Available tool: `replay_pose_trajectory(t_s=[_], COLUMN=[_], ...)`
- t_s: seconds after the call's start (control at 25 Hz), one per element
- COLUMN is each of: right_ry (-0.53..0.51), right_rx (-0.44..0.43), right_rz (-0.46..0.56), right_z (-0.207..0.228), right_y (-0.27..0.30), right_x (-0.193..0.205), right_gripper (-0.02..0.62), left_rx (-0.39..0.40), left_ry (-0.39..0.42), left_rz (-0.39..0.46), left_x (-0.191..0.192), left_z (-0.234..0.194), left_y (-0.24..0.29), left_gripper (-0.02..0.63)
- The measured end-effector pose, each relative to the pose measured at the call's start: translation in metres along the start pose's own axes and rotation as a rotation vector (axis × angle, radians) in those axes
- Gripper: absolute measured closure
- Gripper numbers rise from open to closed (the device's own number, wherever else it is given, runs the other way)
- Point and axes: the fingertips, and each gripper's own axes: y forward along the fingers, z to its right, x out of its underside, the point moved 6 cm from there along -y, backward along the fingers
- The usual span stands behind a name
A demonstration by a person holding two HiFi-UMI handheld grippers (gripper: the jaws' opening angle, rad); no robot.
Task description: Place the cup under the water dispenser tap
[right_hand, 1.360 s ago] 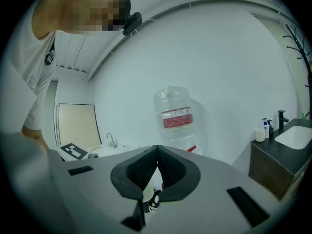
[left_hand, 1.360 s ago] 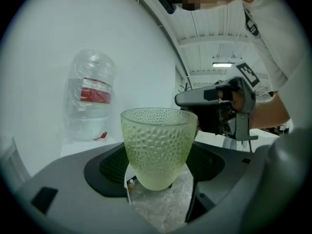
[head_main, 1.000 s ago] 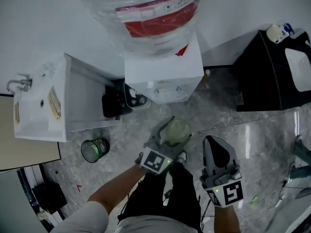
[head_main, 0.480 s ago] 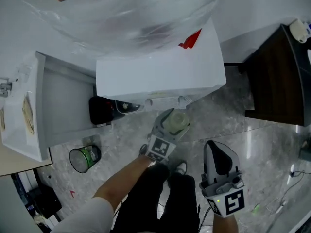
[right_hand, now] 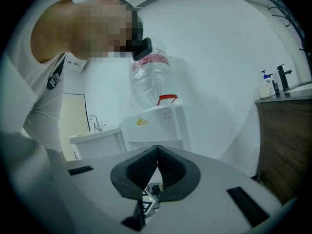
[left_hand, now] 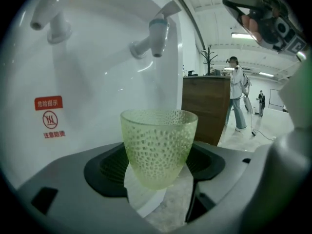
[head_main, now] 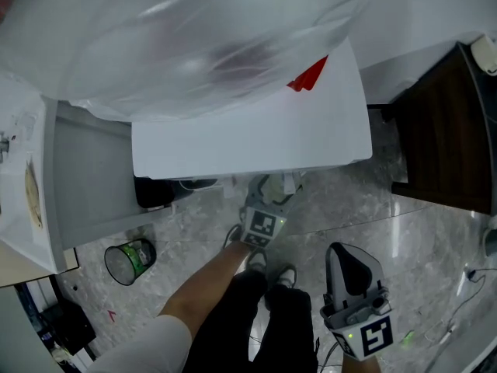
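Observation:
A pale green dimpled cup [left_hand: 158, 147] stands upright between the jaws of my left gripper [left_hand: 158, 172], which is shut on its lower half. It hangs in front of the white water dispenser [head_main: 248, 142], just below and slightly left of the blue tap [left_hand: 155, 33]. A red tap [left_hand: 51, 18] is further left. In the head view my left gripper [head_main: 266, 196] reaches under the dispenser's front edge, which hides the cup. My right gripper [head_main: 351, 274] hangs at the lower right, shut and empty, with its pads [right_hand: 168, 172] touching.
The big water bottle [head_main: 186, 29] fills the top of the head view. A dark wooden cabinet [head_main: 443, 130] stands right of the dispenser, a white sink unit [head_main: 31, 200] to the left, and a mesh bin [head_main: 128, 261] on the floor. People [left_hand: 237, 94] stand far off.
My left gripper has carried the cup down and forward, from over the floor to under the dispenser's front. The right gripper has sunk slightly. The head has come closer to the dispenser.

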Motion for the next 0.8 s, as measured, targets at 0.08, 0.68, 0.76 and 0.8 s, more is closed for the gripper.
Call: replay_pose_trajectory(t_s=[0.08,0.68,0.76,0.8], right_ry=[-0.005,0.044,0.048,0.051], right_rx=[-0.006,-0.047,-0.052,-0.052], right_rz=[0.003,-0.058,-0.063,-0.066], right_z=[0.001,-0.008,-0.01,-0.01], right_y=[0.001,0.001,0.0,0.0], right_x=[0.001,-0.002,-0.002,-0.002], right_gripper=[0.58,0.58,0.58,0.58], left_rx=[-0.025,-0.075,-0.081,-0.081], left_ry=[-0.002,-0.054,-0.056,-0.056], left_rz=[-0.007,0.005,-0.009,-0.017], left_x=[0.004,0.004,0.004,0.004], left_z=[-0.003,-0.006,-0.008,-0.008], left_y=[0.003,-0.002,-0.006,-0.009], left_gripper=[0.242,0.206,0.196,0.195])
